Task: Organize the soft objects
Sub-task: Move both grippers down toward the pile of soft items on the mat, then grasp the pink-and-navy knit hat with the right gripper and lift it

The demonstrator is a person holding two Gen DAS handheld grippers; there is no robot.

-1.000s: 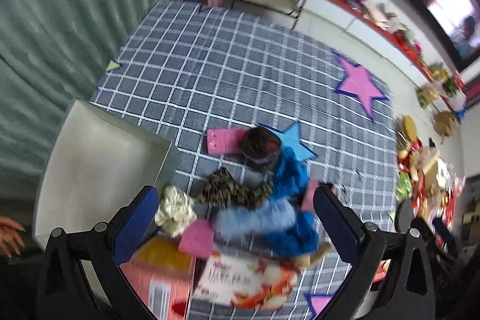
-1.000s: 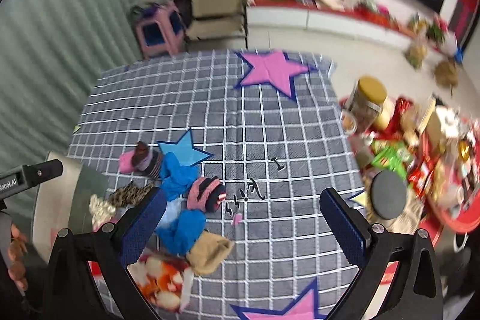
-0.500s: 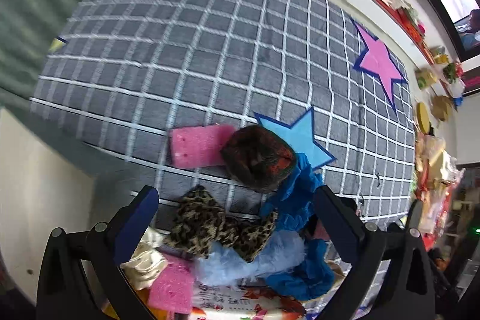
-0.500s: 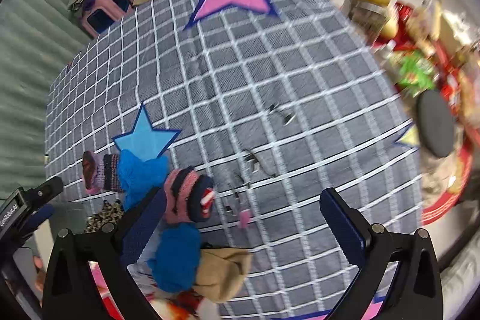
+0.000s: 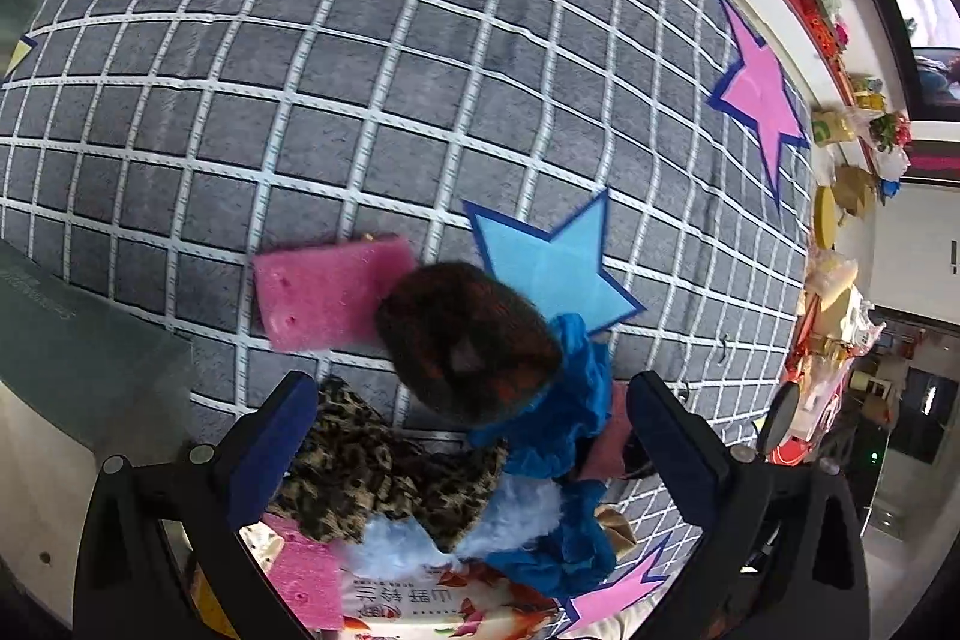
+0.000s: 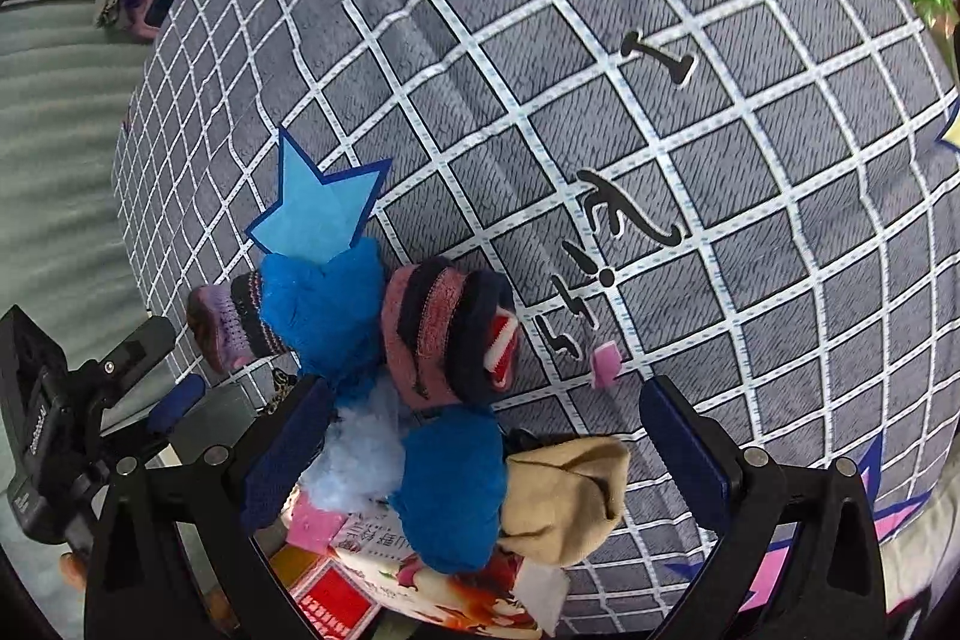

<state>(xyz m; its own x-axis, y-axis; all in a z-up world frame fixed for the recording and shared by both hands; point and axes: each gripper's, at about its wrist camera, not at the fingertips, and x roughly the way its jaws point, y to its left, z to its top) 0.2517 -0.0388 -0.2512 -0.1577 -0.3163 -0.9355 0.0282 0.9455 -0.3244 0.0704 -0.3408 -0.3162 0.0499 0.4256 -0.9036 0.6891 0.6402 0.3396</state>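
We see a grey rug with a white grid (image 5: 360, 58) filling most of both views, with a light blue star (image 5: 552, 262) printed on it beside the pile of soft things. At the rug's left edge in the left wrist view stands a pale box (image 5: 54, 400), of which only a wall and corner show. Our left gripper (image 5: 474, 436) has its jaws spread wide and grips nothing; it hangs over the pile, whose leopard-print cloth (image 5: 372, 466) lies between the fingers. Our right gripper (image 6: 480, 448) is likewise spread wide and bare, with a bright blue cloth (image 6: 450, 490) between its fingers. That blue cloth runs up to the star's lower edge, and a pale blue fluffy piece (image 6: 360, 454) lies against it. Beneath the near end of the pile lies a printed packet (image 6: 444, 592) with red and white artwork. A dark brown rolled knit (image 5: 468, 340) sits at the far side of the pile, touching a pink sponge (image 5: 330, 292) that lies flat on the rug. Just right of the blue cloth rests a striped pink and navy roll (image 6: 450, 334), perhaps a sock, though the fisheye blur leaves us unsure. A tan cloth (image 6: 570, 496) lies near the right finger, touching the blue cloth. A small pink scrap (image 6: 605, 363) lies alone on the rug.
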